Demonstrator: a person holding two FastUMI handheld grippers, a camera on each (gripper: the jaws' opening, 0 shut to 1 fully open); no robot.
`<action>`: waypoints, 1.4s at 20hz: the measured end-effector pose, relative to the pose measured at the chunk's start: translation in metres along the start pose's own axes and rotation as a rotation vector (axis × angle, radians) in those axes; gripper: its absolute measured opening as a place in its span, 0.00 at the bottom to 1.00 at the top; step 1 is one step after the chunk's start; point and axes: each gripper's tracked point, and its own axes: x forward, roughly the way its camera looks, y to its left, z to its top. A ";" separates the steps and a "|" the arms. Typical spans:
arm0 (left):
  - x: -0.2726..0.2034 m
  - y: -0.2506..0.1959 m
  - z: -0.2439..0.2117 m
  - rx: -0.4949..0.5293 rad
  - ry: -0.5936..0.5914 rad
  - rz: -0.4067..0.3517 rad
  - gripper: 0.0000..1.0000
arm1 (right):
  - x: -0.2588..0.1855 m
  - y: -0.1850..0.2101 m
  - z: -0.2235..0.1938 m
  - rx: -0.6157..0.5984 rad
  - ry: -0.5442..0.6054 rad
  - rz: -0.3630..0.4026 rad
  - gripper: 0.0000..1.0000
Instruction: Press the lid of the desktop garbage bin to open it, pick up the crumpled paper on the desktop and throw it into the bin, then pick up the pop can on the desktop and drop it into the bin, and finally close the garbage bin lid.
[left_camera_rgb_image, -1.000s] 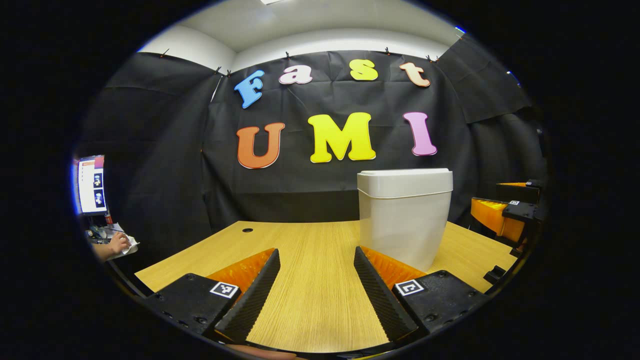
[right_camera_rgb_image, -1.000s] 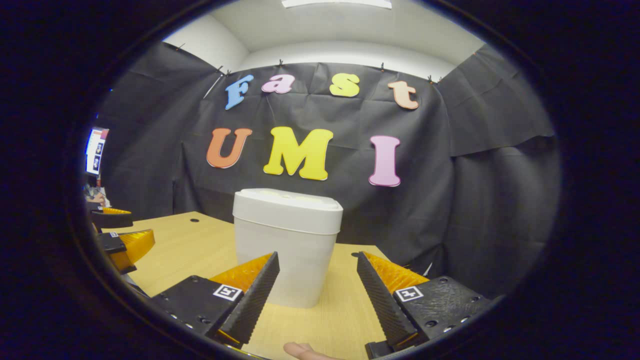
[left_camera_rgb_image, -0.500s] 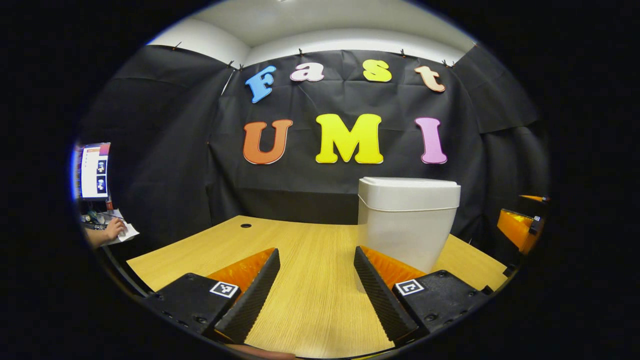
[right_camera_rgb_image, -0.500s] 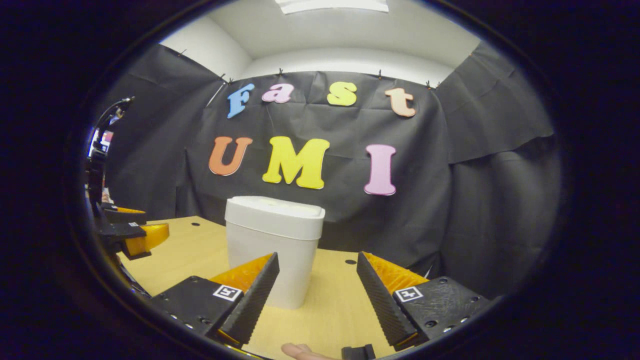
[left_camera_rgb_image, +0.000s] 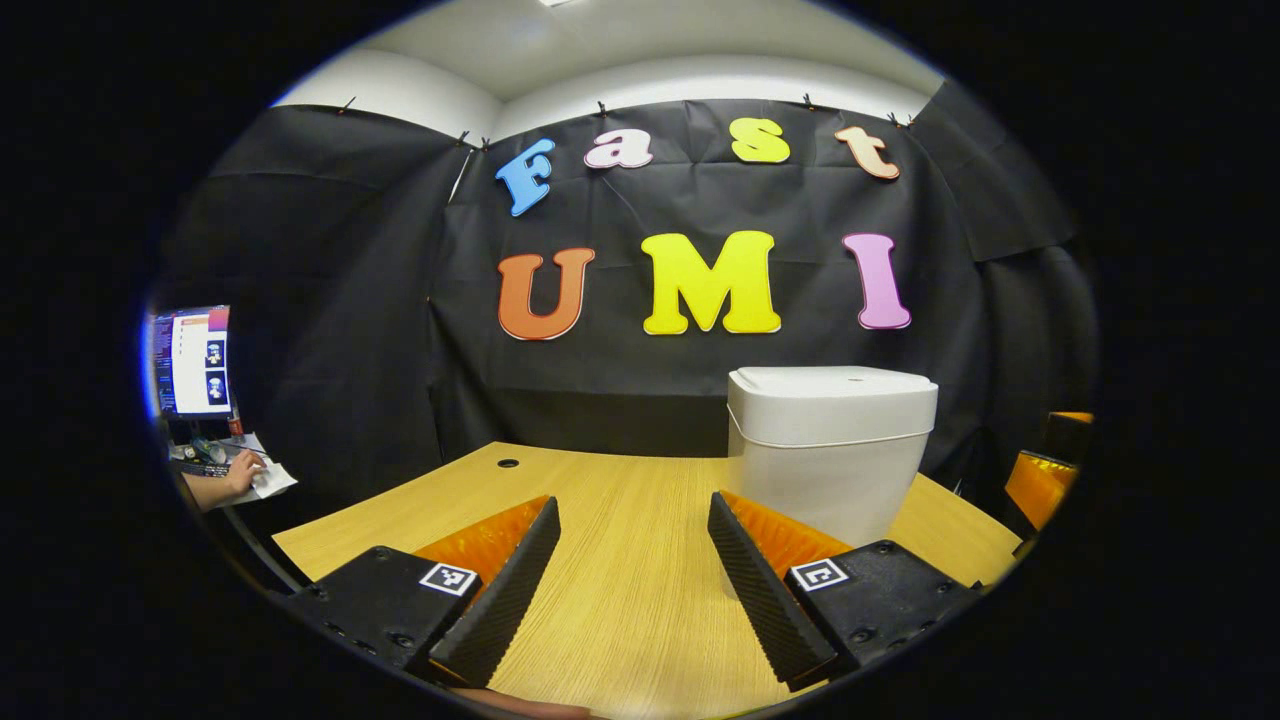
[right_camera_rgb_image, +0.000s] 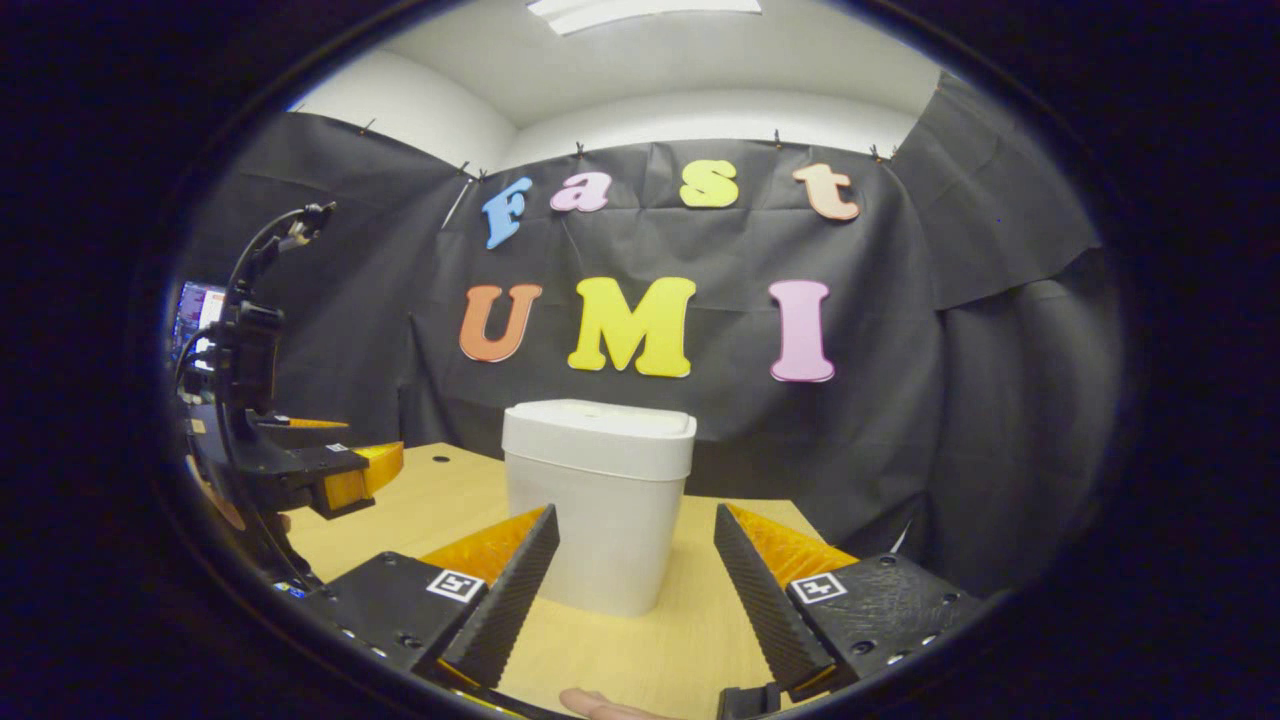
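The white garbage bin (left_camera_rgb_image: 830, 470) stands upright on the wooden table (left_camera_rgb_image: 620, 500), its lid (left_camera_rgb_image: 832, 385) shut flat. In the left gripper view it is ahead and to the right, just beyond my left gripper (left_camera_rgb_image: 632, 585), which is open and holds nothing. The right gripper view has the bin (right_camera_rgb_image: 597, 510) straight ahead, a short way past my right gripper (right_camera_rgb_image: 632, 590), also open and holding nothing. The right gripper (left_camera_rgb_image: 1040, 480) peeks in at the far right of the left gripper view. The left gripper (right_camera_rgb_image: 330, 470) hovers over the table's left side in the right gripper view.
A person's hand (left_camera_rgb_image: 235, 475) rests on papers beside a lit monitor (left_camera_rgb_image: 190, 360) off the table's left side. Small cable holes (left_camera_rgb_image: 508, 464) (right_camera_rgb_image: 440, 459) mark the tabletop near its back edge. A fingertip (right_camera_rgb_image: 600, 703) shows under the right gripper.
Both grippers have drifted while staying open. In the right gripper view the bin looks smaller and farther, and the left gripper has come more fully into sight. The bin lid stays shut.
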 end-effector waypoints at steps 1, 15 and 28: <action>0.000 -0.001 0.001 0.004 -0.003 0.000 0.98 | 0.001 0.000 -0.002 -0.002 0.007 -0.001 0.95; 0.006 -0.017 -0.009 0.038 0.005 -0.009 0.98 | 0.003 -0.003 -0.011 -0.035 0.035 0.003 0.95; 0.008 -0.066 -0.018 0.044 -0.011 -0.078 0.98 | 0.004 0.002 -0.020 0.031 0.043 0.044 0.95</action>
